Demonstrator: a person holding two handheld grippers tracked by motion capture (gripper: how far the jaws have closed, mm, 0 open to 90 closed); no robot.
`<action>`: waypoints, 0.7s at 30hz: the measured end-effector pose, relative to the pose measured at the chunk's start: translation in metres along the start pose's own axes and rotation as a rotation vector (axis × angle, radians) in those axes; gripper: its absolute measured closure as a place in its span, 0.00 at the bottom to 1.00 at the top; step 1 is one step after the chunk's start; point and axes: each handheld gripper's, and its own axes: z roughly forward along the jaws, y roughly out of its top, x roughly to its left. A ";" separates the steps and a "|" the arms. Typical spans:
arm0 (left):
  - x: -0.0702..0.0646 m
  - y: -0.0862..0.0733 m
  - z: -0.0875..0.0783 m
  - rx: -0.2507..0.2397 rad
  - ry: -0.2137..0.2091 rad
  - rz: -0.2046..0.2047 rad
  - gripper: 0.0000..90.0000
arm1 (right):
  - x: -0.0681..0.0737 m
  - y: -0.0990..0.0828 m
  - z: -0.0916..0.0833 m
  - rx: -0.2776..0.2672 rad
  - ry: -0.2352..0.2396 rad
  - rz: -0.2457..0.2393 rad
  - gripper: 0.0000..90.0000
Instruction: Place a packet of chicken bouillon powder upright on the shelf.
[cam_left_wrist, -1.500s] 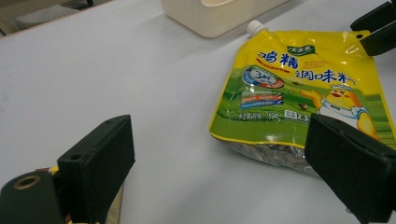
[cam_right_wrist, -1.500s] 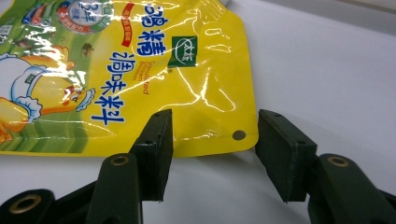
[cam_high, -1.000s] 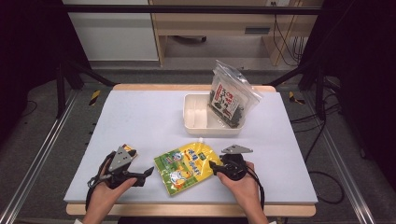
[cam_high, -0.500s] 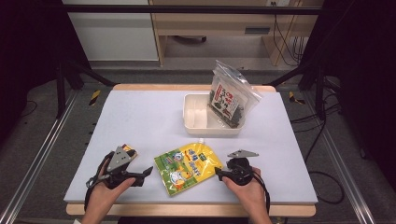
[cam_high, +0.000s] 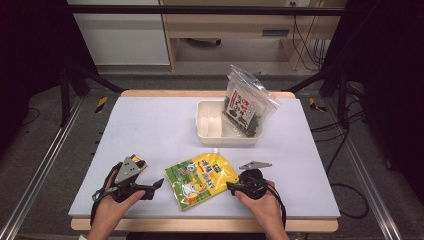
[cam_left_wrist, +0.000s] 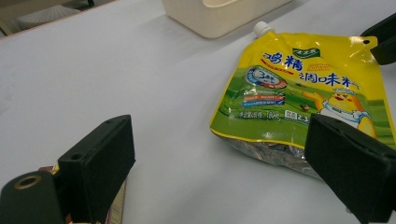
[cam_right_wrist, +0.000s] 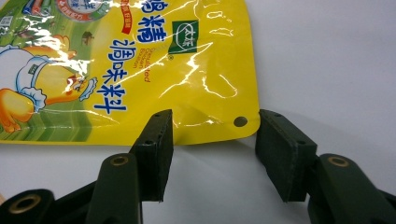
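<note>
Right claw (cam_right_wrist: 211, 154) part open, jaws have just been closing a bit, pads straddling the near-right corner of the yellow seasoning pouch (cam_right_wrist: 140, 60), not pressing yet. Left claw (cam_left_wrist: 224, 172) wide, empty. Pouch lies flat near-centre on the tabletop (cam_high: 150, 130), nearer than the white bin (cam_high: 212, 127). Looks soft, floppy, slick film; likely sags. Grip the flat sealed edge by the hole.

Even overhead light keeps the white table (cam_high: 150, 130) bright, while the room around it falls dark toward nine and three o'clock. Glare streaks the glossy yellow pouch (cam_right_wrist: 187, 70) in the right gripper view, with a soft shadow under its edge at six o'clock. Near jaws look slightly soft; the high view is grainy.
</note>
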 end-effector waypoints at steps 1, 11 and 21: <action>0.000 0.000 0.000 0.001 0.000 0.001 0.09 | -0.001 0.001 0.000 -0.016 0.000 -0.006 0.54; 0.000 0.000 0.001 0.000 0.002 -0.004 0.09 | 0.005 0.010 -0.001 -0.077 0.007 0.021 0.66; 0.001 0.000 -0.001 -0.001 0.004 -0.005 0.09 | 0.008 0.022 0.006 -0.064 0.002 0.013 0.92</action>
